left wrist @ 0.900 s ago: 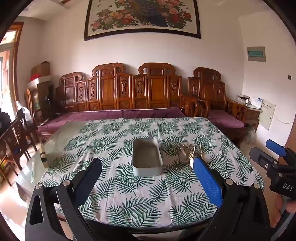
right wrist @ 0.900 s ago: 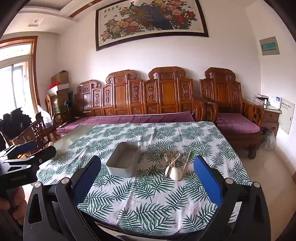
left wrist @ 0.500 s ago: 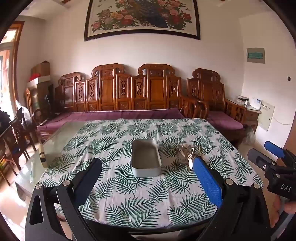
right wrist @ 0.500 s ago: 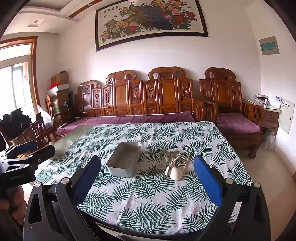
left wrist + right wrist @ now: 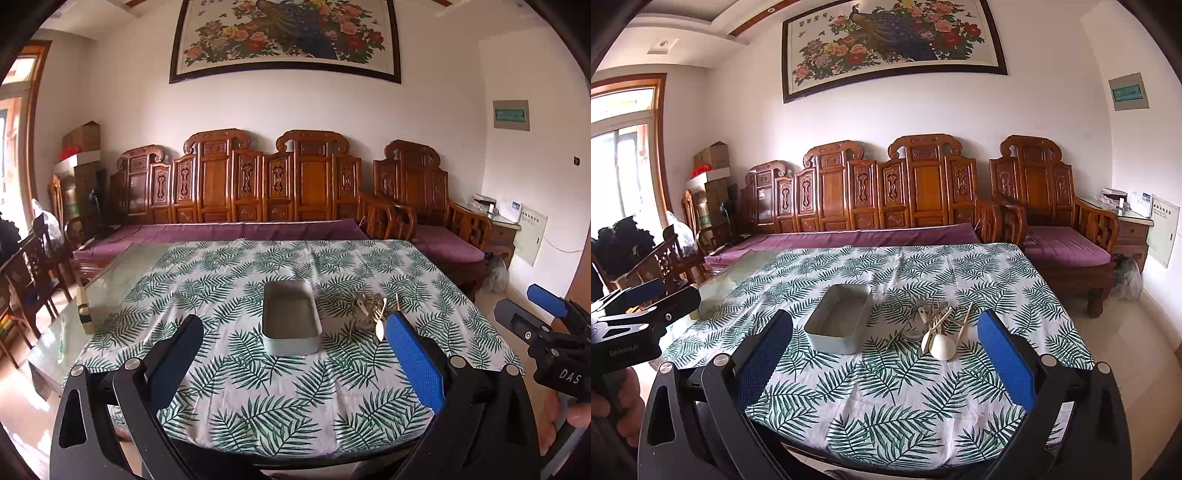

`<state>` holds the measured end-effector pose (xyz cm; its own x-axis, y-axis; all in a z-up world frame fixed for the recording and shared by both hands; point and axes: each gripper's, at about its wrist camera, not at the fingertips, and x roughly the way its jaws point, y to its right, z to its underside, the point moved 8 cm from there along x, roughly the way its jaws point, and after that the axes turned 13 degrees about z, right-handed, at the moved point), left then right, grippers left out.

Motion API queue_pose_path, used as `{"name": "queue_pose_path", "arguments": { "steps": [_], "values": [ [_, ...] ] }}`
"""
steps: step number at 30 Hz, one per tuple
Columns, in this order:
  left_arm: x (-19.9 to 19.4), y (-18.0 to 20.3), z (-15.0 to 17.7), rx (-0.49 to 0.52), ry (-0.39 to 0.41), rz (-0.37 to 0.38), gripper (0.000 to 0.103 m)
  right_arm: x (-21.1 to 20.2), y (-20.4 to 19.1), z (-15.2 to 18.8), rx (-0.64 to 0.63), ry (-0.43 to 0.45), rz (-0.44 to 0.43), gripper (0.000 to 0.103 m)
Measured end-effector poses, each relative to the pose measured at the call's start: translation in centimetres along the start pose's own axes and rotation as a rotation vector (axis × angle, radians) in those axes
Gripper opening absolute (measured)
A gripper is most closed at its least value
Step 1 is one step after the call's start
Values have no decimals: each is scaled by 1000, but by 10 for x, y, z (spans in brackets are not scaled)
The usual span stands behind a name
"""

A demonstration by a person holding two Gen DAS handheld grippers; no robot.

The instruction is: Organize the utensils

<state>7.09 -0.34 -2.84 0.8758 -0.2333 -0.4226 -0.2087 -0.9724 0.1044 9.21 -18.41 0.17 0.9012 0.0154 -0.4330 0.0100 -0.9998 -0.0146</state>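
A pale grey rectangular tray [image 5: 291, 316] [image 5: 837, 319] sits empty on the leaf-print tablecloth. Just right of it lies a heap of utensils [image 5: 369, 314] [image 5: 934, 326]: metal forks and spoons, cream spoons, a chopstick. My left gripper [image 5: 295, 352] hangs open over the table's near edge, short of the tray, nothing between its blue pads. My right gripper [image 5: 884, 349] is open too, held before the near edge with the utensil heap ahead between its fingers, well apart. Each gripper also shows at the other view's side edge.
The tablecloth [image 5: 280, 391] covers a glass-topped table [image 5: 107, 288]; a small wooden-handled tool [image 5: 84, 310] lies on the bare glass at left. Carved wooden benches with purple cushions [image 5: 849, 236] stand behind. A wooden chair [image 5: 33, 273] stands at left.
Both views have shifted only slightly; the tray and the utensils lie as before. Both grippers stay open.
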Motion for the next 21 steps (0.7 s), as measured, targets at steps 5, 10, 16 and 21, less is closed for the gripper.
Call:
{"name": "queue_pose_path", "arguments": {
  "steps": [5, 10, 16, 21],
  "values": [
    [0, 0, 1, 1, 1, 2, 96, -2, -2, -1, -1, -1, 0, 101],
    [1, 1, 0, -2, 1, 2, 96, 2, -1, 3, -2, 0, -2, 101],
    [0, 0, 1, -1, 3, 2, 96, 2, -1, 3, -3, 2, -1, 101],
    [0, 0, 0, 0, 5, 2, 96, 2, -1, 3, -1, 3, -1, 101]
  ]
}}
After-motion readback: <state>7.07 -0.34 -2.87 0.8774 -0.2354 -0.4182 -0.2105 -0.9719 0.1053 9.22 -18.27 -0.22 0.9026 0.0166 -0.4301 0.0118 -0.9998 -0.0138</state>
